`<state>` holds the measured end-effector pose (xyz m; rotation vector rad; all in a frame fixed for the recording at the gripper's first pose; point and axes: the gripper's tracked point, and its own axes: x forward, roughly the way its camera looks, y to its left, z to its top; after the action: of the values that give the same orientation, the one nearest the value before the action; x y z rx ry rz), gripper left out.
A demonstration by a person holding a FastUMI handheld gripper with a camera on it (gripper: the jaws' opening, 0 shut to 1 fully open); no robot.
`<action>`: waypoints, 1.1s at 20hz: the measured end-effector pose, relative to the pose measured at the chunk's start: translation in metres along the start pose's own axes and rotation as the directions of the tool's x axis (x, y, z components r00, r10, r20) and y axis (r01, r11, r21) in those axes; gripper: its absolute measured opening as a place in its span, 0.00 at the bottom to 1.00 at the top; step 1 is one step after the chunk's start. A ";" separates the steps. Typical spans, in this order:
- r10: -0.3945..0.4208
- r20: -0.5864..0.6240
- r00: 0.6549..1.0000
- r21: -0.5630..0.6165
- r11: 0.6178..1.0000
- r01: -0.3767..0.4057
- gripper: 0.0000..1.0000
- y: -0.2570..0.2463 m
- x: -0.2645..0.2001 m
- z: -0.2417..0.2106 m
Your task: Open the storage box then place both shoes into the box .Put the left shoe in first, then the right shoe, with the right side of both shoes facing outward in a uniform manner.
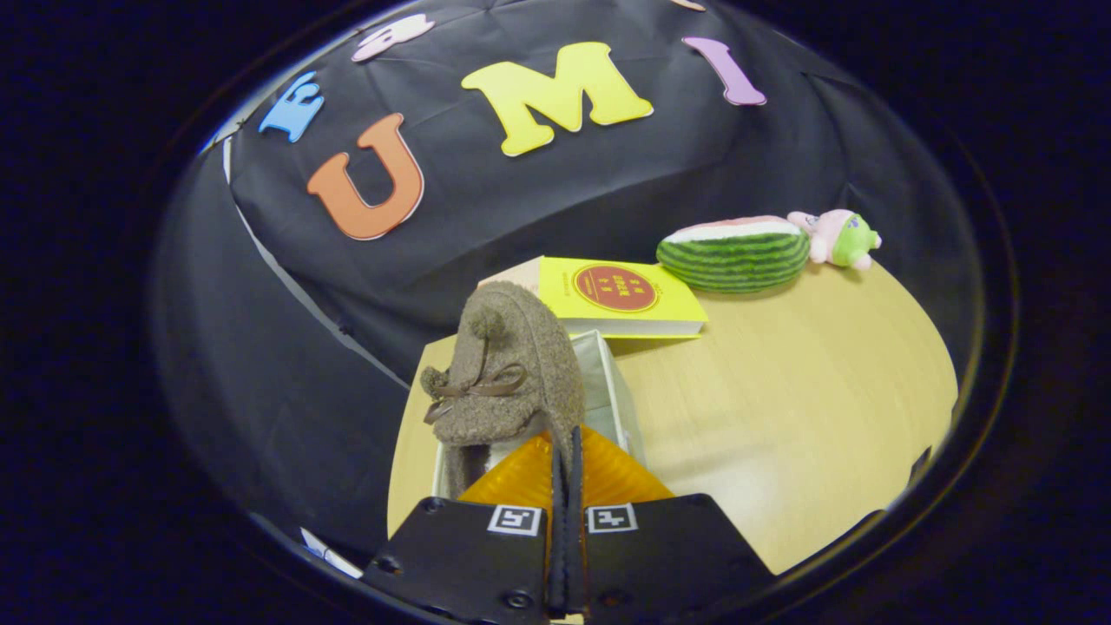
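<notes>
1. Brown and fuzzy, the shoe (508,373) hangs from my gripper (564,451), its toe pointing up and away from me, a thin bow and small pompoms on its top.
2. My gripper's two fingers are pressed nearly together, with just a thin dark slit between them; they pinch the shoe's back edge, so the shoe is what I have hold of.
3. Straight below the shoe and just ahead of my fingers sits the storage box (612,382). Its pale walls are upright and its top is open, and I can see down its inner right wall.
4. The shoe's lower part sits inside the box opening; I cannot tell whether it touches the bottom.
5. Beyond the box, touching or just behind its far end, lies a yellow book (625,295) flat on the wooden table (807,408), with a red round mark on its cover.
6. Farther off and to my right of the book rests a plush watermelon slice (736,253), striped green.
7. Just beside the watermelon, on its right, lies a small pink and green soft toy (840,236).
</notes>
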<state>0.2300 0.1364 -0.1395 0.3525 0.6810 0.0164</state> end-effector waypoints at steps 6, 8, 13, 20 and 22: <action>-0.008 -0.038 0.999 0.024 1.000 0.009 0.07 -0.005 0.024 -0.018; 0.060 -0.022 0.998 0.036 0.998 -0.059 0.18 0.007 0.025 -0.015; -0.037 0.124 0.992 -0.058 0.997 0.044 1.00 -0.016 -0.002 0.015; -0.034 0.220 0.975 -0.102 0.993 0.058 1.00 -0.027 -0.043 0.035; -0.013 0.241 0.970 -0.129 0.991 0.045 1.00 -0.024 -0.053 0.038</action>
<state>0.2097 0.0951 -0.0867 0.2111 0.4425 -0.0084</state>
